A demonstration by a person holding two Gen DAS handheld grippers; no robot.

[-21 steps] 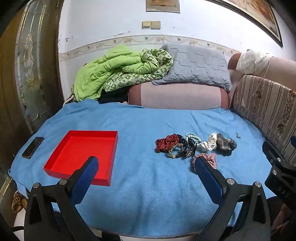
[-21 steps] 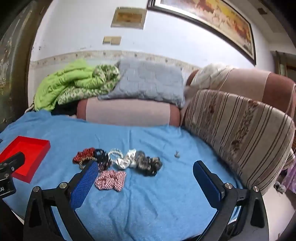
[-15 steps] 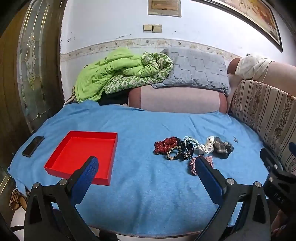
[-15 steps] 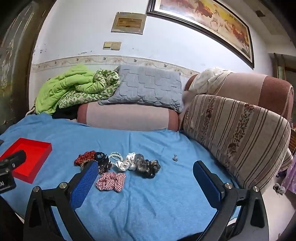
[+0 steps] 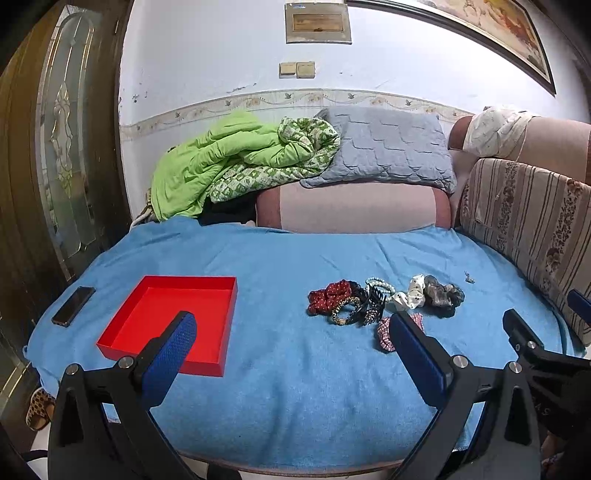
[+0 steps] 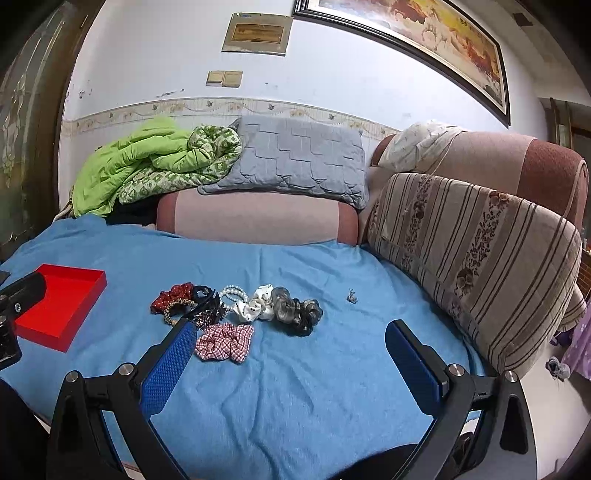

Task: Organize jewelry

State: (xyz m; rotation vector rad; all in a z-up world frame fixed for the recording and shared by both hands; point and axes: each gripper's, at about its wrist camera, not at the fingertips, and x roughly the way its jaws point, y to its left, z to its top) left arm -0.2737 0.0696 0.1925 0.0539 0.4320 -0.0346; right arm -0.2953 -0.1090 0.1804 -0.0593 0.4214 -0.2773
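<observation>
Okay, no brand or label we can read: the plaque (image 5: 317, 23) high on the wall has text too small to make out, and the letters on the right gripper's body, seen at the lower right of the left wrist view, are blurred.

The jewelry sits in a loose cluster on the blue towel-textured cover (image 6: 295, 406), centre of both frames: a red dotted scrunchie (image 6: 173, 294), a leopard-print band (image 5: 341, 308), a black claw clip (image 6: 205, 297), a pale bead bracelet (image 6: 234, 292), a white satin scrunchie with black dots (image 6: 255, 306), a grey-black scrunchie (image 6: 299, 312) and, just below them, a red-white gingham scrunchie (image 6: 225, 341). Most touch or overlap; the gingham one lies slightly apart. A tiny metal piece (image 6: 352, 296) lies alone to the right.

The red tray (image 5: 173, 321), square, shallow, matte with thin walls, sits at the left of the cover, well apart from the cluster, holding nothing we can see. A dark phone (image 5: 73, 306) lies left of it.

Left gripper (image 5: 291, 332) jaws stand wide, nothing between them; blue dimpled pads on black arms. Right gripper (image 6: 290, 341) jaws are wide too, holding nothing, above the cover near the gingham scrunchie.

Behind: green quilted blanket (image 5: 229, 162), grey quilted pillow (image 5: 388, 147), striped floral cushion (image 6: 480, 258).
</observation>
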